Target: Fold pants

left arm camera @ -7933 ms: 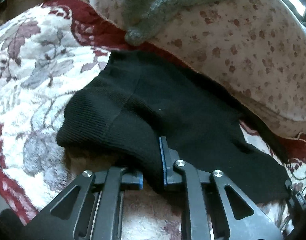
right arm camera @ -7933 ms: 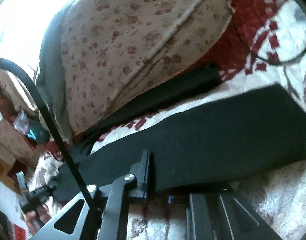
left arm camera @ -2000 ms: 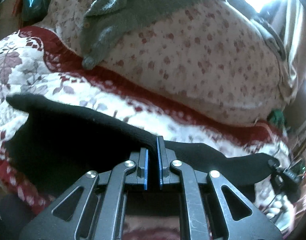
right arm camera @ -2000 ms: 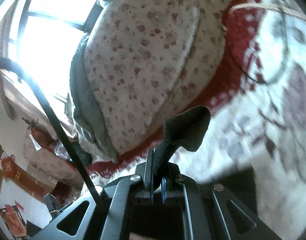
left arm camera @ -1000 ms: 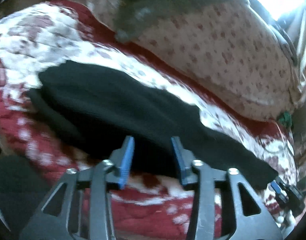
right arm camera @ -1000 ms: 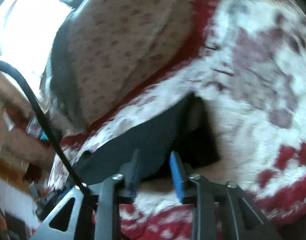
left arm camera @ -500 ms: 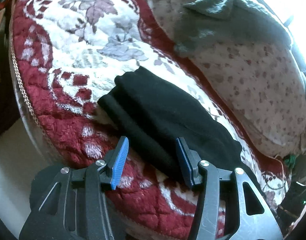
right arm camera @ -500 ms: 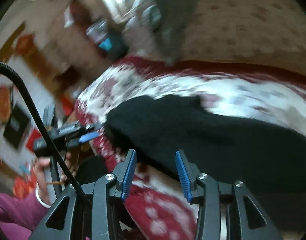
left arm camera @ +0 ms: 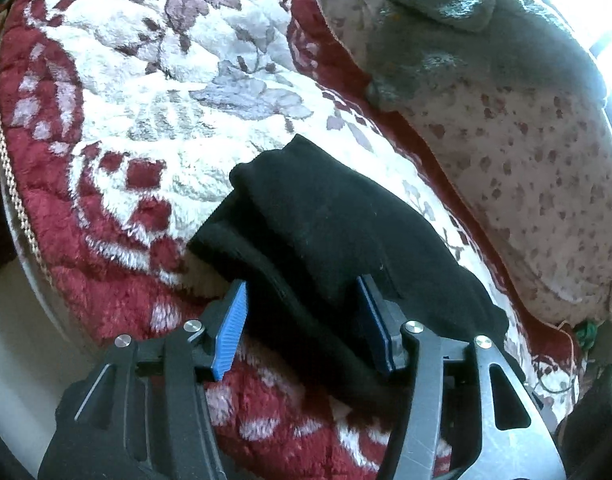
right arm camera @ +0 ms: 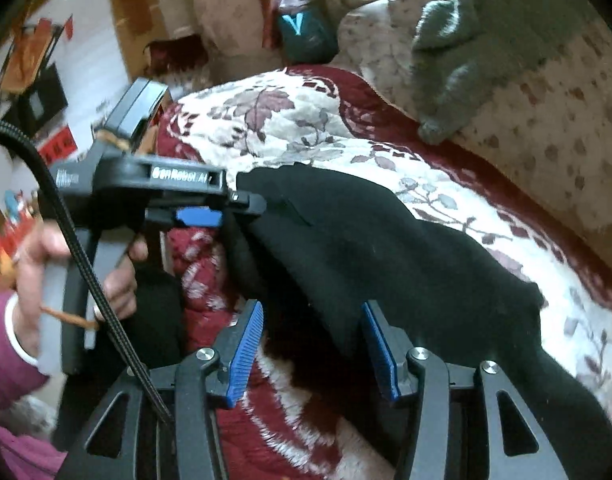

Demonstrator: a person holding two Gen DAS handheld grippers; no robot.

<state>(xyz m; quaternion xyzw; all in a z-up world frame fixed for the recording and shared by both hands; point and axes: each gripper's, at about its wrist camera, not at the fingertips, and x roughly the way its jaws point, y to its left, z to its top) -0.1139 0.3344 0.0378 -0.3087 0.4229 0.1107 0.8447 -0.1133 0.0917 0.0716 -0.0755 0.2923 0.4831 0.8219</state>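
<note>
The black pants [left arm camera: 338, 232] lie folded double in a long strip on the red and white floral blanket [left arm camera: 166, 92]. My left gripper [left arm camera: 304, 326] straddles the near edge of their left end. Its jaws are opening and the blue pads stand clear of the cloth. In the right wrist view the pants [right arm camera: 386, 248] run off to the right. My right gripper [right arm camera: 312, 354] sits at their near edge, its jaws opening with a fold of cloth loose between them. The left gripper [right arm camera: 234, 210] shows from the side at the pants' left tip.
A flower-print pillow [left arm camera: 526, 160] with a grey knit garment [left arm camera: 466, 32] on top fills the back right. The bed's edge [left arm camera: 10, 184] drops off at the left. A person's hand [right arm camera: 30, 248] in a magenta sleeve holds the left gripper, and a black cable [right arm camera: 78, 248] crosses in front.
Both grippers have let go of the pants and their jaws have widened. The right gripper swung over to the pants' left end, close to the left gripper. The pants now lie folded double.
</note>
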